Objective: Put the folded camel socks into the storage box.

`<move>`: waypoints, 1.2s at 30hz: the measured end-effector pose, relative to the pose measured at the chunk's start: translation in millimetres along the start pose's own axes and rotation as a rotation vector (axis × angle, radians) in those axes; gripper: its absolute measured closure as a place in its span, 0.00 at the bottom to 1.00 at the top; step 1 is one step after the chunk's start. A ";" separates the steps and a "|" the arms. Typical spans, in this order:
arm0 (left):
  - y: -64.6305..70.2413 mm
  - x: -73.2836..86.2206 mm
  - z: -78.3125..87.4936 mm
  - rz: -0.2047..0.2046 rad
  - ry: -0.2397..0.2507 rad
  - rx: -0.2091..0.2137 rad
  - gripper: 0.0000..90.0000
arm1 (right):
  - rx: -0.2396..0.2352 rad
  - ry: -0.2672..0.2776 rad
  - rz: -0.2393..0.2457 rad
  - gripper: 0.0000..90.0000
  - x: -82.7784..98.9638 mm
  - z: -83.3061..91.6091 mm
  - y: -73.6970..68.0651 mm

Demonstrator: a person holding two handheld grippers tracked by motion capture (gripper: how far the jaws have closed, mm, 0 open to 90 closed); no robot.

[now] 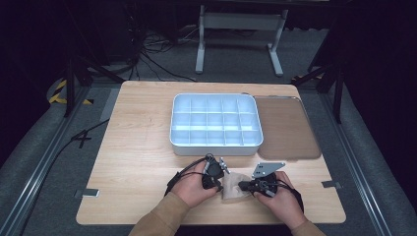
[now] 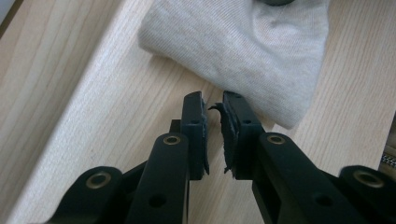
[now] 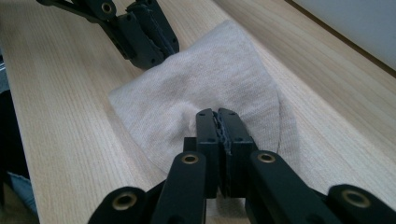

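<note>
A small beige cloth [image 1: 235, 190] lies crumpled on the wooden table [image 1: 137, 162] near its front edge, between the two hands. My right gripper [image 3: 217, 114] is shut on the near part of the cloth [image 3: 201, 84], which puckers at the tips; in the high view the right gripper [image 1: 243, 186] comes in from the cloth's right. My left gripper [image 2: 212, 100] stands slightly open just short of the edge of the cloth [image 2: 252, 51], with bare wood showing in the narrow gap. In the high view the left gripper [image 1: 221, 185] is at the cloth's left side.
A white box [image 1: 216, 143] divided into several empty compartments sits in the middle of the table. A brown translucent lid [image 1: 287, 128] lies flat to its right. The table's front edge is just behind the hands.
</note>
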State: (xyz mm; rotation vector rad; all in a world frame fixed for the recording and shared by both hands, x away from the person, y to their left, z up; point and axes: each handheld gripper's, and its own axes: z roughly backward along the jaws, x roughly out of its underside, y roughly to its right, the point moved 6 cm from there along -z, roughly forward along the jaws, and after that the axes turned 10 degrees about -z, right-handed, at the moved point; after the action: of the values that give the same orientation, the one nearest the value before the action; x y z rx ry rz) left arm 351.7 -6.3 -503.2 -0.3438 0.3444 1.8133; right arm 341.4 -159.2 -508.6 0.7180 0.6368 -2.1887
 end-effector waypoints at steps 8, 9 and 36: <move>2.3 -10.2 3.5 -0.030 0.045 -0.006 0.89 | 0.000 0.008 -0.010 0.98 1.3 0.4 -0.2; 2.5 -11.9 3.7 -0.040 0.052 -0.005 0.89 | -0.001 0.011 -0.008 0.98 1.4 0.4 -0.2; 15.8 -37.2 8.7 -0.134 0.128 -0.003 0.86 | 0.030 0.006 0.001 0.92 0.8 4.3 -4.2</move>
State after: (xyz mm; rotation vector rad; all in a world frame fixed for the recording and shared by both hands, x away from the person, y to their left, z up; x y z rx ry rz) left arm 345.6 -39.4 -479.3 -0.4755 0.3982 1.6651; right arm 336.5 -159.7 -505.2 0.7411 0.6079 -2.2006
